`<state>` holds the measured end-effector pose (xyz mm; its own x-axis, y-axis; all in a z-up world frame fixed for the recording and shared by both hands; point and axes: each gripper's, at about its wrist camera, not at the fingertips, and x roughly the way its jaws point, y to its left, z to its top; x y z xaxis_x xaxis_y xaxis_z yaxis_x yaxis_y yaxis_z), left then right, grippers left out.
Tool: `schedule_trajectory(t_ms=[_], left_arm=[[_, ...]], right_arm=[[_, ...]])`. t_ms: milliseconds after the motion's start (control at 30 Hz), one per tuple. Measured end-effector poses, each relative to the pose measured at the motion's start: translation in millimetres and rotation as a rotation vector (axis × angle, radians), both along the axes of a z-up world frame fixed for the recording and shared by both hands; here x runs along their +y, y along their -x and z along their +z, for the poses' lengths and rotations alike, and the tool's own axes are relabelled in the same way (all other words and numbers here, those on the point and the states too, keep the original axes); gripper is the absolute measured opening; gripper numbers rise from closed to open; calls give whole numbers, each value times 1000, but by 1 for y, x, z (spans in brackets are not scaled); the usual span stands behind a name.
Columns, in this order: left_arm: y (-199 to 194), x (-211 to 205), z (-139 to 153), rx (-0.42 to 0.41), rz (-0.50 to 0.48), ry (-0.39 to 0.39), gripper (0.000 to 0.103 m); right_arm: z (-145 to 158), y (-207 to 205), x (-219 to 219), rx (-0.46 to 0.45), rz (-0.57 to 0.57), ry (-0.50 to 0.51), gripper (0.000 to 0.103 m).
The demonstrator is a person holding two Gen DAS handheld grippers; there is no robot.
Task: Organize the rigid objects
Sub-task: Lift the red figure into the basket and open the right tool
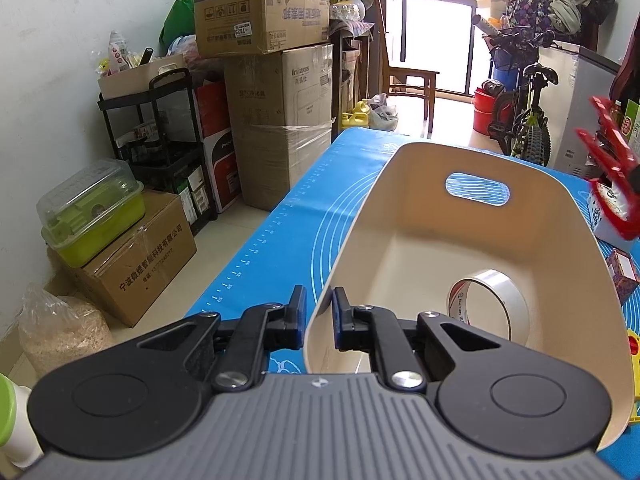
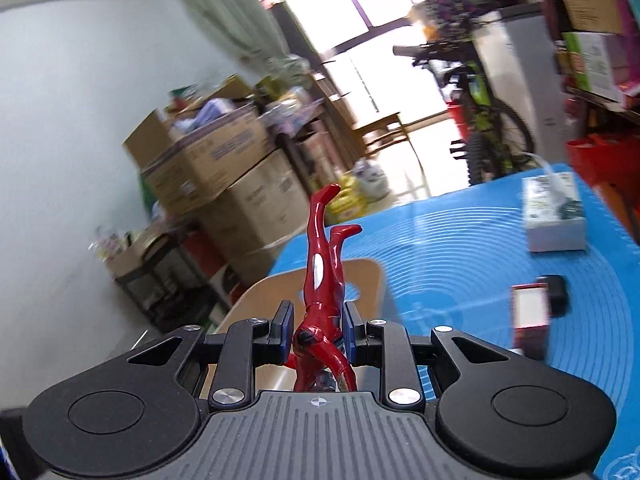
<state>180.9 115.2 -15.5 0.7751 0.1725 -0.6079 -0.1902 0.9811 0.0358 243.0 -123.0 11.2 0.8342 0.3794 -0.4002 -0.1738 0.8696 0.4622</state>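
Observation:
A cream plastic bin [image 1: 500, 208] with a handle slot stands on the blue mat [image 1: 280, 232]. My left gripper [image 1: 320, 304] is shut on the bin's near left rim, one pad inside the wall and one outside. A roll of clear tape [image 1: 492, 300] lies inside the bin. My right gripper [image 2: 317, 316] is shut on a red toy figure [image 2: 322, 264], whose legs point up and away. The right wrist view shows it above the mat, just short of the bin [image 2: 368, 276]. The same red figure [image 1: 612, 148] shows at the right edge of the left wrist view, above the table.
On the mat to the right lie a white carton [image 2: 554, 216], a small red-and-white box [image 2: 530, 312] and a black item [image 2: 558, 294]. Stacked cardboard boxes [image 1: 276, 80], a black shelf cart [image 1: 160, 140] and a bicycle [image 1: 524, 120] stand beyond the table edges.

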Motion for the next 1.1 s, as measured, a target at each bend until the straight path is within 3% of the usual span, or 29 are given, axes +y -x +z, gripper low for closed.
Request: schedule_trajectory(t_ms=[233,500,667,733,767,833,933,1100], left_arm=[[0,0,0,-2,-8,-4,15],[0,1,0,-1,-8,-4,15],[0,1,0,-2,-7,-5,15],[0,1,1,-2,-6,-5,15],[0,1,1,-2,-6,-5,15],[0,1,1,-2,-6,-7,15],[0,1,2,-1,-5,-7,15],[0,1,2,-1,-4,-8,15]], right_arm=[[-1,4,47,-15,140,92,34],[-20,1,77,69,236,175,34],[-37,-6,79,161,251,189,35],[-36,-5,78,158,253,200,35],[-36,-5,76,164,254,190,37],[-37,-5,71,172,248,161,50],[-36,-4,62,181,257,107,52],[-23,3,47,136,227,95,64]])
